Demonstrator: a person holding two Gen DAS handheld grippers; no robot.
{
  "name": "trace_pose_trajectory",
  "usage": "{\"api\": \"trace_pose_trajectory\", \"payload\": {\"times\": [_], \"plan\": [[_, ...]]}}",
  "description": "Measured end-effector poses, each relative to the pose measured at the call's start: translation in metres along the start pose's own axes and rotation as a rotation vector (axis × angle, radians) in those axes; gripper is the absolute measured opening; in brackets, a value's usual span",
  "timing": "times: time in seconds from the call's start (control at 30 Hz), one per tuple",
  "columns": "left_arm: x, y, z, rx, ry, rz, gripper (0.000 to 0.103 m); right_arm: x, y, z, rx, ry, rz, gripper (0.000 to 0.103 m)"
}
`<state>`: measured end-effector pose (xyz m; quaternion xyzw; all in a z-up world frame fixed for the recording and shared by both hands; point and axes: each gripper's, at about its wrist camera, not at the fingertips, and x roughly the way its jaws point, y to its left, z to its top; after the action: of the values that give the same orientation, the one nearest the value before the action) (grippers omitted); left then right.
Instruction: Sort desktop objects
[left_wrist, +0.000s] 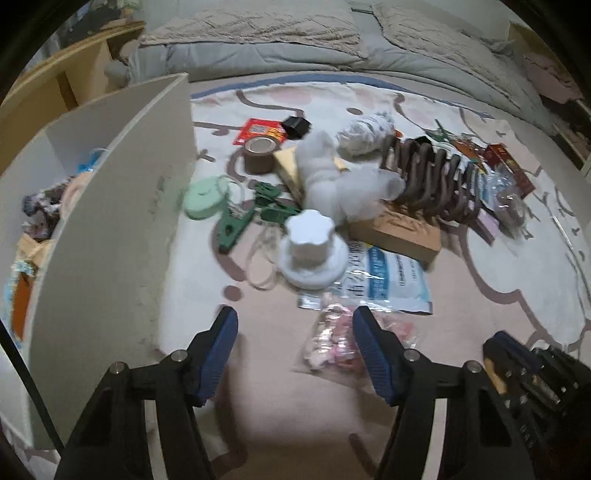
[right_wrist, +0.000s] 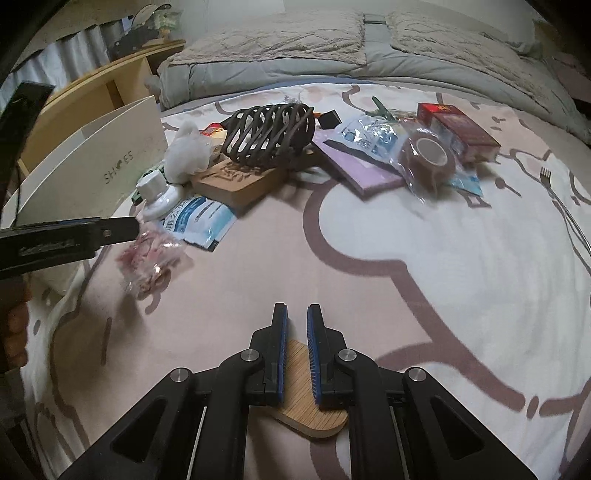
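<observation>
A clear bag of small pink pieces (left_wrist: 328, 343) (right_wrist: 151, 258) lies on the patterned bed cover. My left gripper (left_wrist: 293, 312) hovers over it with its jaws apart. The bag sits just inside the right-hand finger (left_wrist: 373, 350), and no pad presses on it. In the right wrist view one black finger (right_wrist: 110, 227) of the left gripper reaches over the bag. My right gripper (right_wrist: 297, 307) (left_wrist: 517, 362) is shut with a narrow gap, and a flat wooden piece (right_wrist: 306, 387) shows between its fingers.
A white shoe box (left_wrist: 110, 184) (right_wrist: 92, 162) with things inside stands at the left. Beyond the bag lie a white bottle (left_wrist: 310, 243), a blue-white pouch (left_wrist: 388, 280), green clips (left_wrist: 236, 225), a white plush toy (left_wrist: 332, 173), a brown wire basket (right_wrist: 269, 129), bagged tape (right_wrist: 428, 151) and a red box (right_wrist: 458, 129).
</observation>
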<state>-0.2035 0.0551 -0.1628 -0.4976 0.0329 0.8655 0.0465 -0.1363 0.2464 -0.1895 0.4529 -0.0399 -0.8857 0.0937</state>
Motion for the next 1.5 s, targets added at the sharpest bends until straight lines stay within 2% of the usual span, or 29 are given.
{"api": "trace_pose_trajectory", "payload": {"times": [0.17,0.33,0.47,0.6,0.8,1.0,1.33,1.5], "plan": [[0.012,0.000,0.002,-0.080,0.027,-0.094,0.065,-0.003,0.002,-0.005,-0.003,-0.004,-0.002,0.011],[0.024,0.004,0.002,-0.139,0.042,-0.101,0.065,-0.006,0.003,-0.010,-0.003,-0.004,0.002,0.011],[0.020,-0.004,0.000,-0.080,0.045,-0.079,0.064,-0.009,0.001,-0.015,0.003,-0.003,0.012,0.011],[0.016,-0.009,-0.010,-0.034,0.037,-0.070,0.058,-0.013,-0.001,-0.021,0.022,-0.008,0.022,0.011],[0.007,-0.018,-0.029,0.022,0.027,-0.049,0.058,-0.019,-0.002,-0.029,0.035,-0.009,0.041,0.011],[-0.005,-0.018,-0.045,0.041,0.029,-0.099,0.055,-0.024,-0.001,-0.037,0.034,-0.011,0.050,0.011],[-0.030,-0.024,-0.085,0.136,0.049,-0.161,0.055,-0.039,-0.001,-0.058,0.035,-0.016,0.075,0.011],[-0.039,-0.023,-0.095,0.127,0.080,-0.193,0.056,-0.045,0.000,-0.066,0.032,-0.022,0.080,0.011]]}}
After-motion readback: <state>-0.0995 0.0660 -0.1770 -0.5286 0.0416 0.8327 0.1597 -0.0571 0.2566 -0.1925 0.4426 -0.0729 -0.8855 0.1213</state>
